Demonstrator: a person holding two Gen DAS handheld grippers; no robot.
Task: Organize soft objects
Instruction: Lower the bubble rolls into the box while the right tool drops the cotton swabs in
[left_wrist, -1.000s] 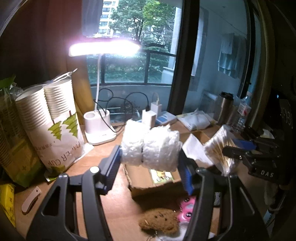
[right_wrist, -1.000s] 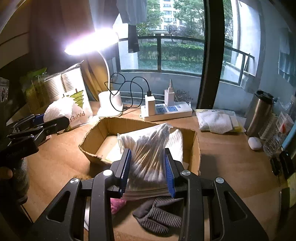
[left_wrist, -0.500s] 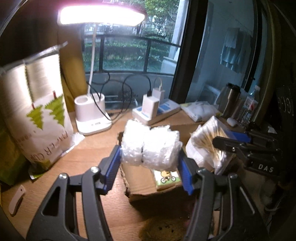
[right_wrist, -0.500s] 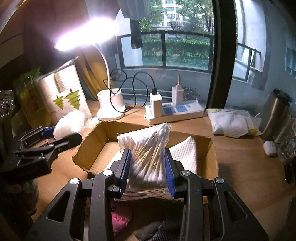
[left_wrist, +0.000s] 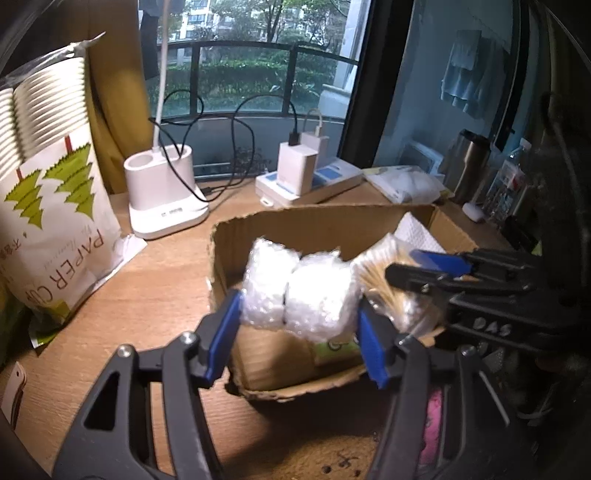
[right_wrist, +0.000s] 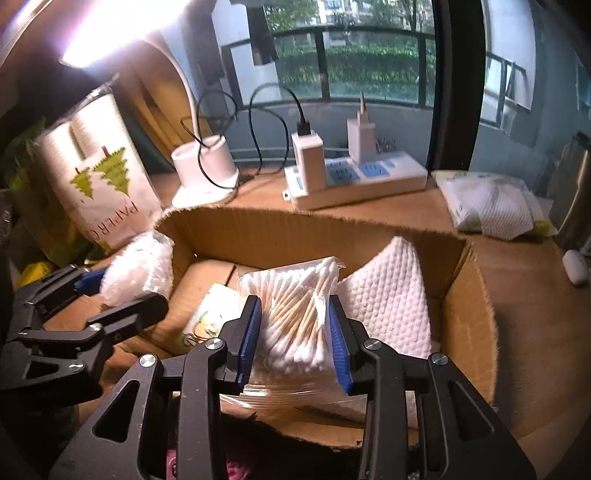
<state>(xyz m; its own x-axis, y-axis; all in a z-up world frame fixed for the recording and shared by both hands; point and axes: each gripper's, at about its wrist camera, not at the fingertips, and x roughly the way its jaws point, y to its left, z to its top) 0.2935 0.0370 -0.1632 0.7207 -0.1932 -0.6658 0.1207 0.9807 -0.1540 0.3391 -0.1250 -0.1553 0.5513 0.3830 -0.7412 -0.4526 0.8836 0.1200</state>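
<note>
My left gripper (left_wrist: 299, 332) is shut on a white bubble-wrapped bundle (left_wrist: 299, 295) and holds it over the near left part of an open cardboard box (left_wrist: 295, 225). My right gripper (right_wrist: 295, 336) is shut on a clear bag of cotton swabs (right_wrist: 299, 306) and holds it over the box (right_wrist: 465, 314). The swab bag also shows in the left wrist view (left_wrist: 388, 273), right of the bundle. The bundle shows in the right wrist view (right_wrist: 140, 266). Inside the box lie a white quilted cloth (right_wrist: 388, 291) and a small printed packet (right_wrist: 207, 317).
A paper cup pack (left_wrist: 48, 192) stands at the left. A white lamp base (left_wrist: 162, 192) and a power strip with chargers (right_wrist: 351, 177) stand behind the box. A white packet (right_wrist: 491, 206) and a steel flask (left_wrist: 471, 162) are at the right. A pink soft item (left_wrist: 432, 424) lies near the box front.
Both grippers have moved forward and down toward the box, still holding the bundle and the swab bag. The two loads have come closer together over the box.
</note>
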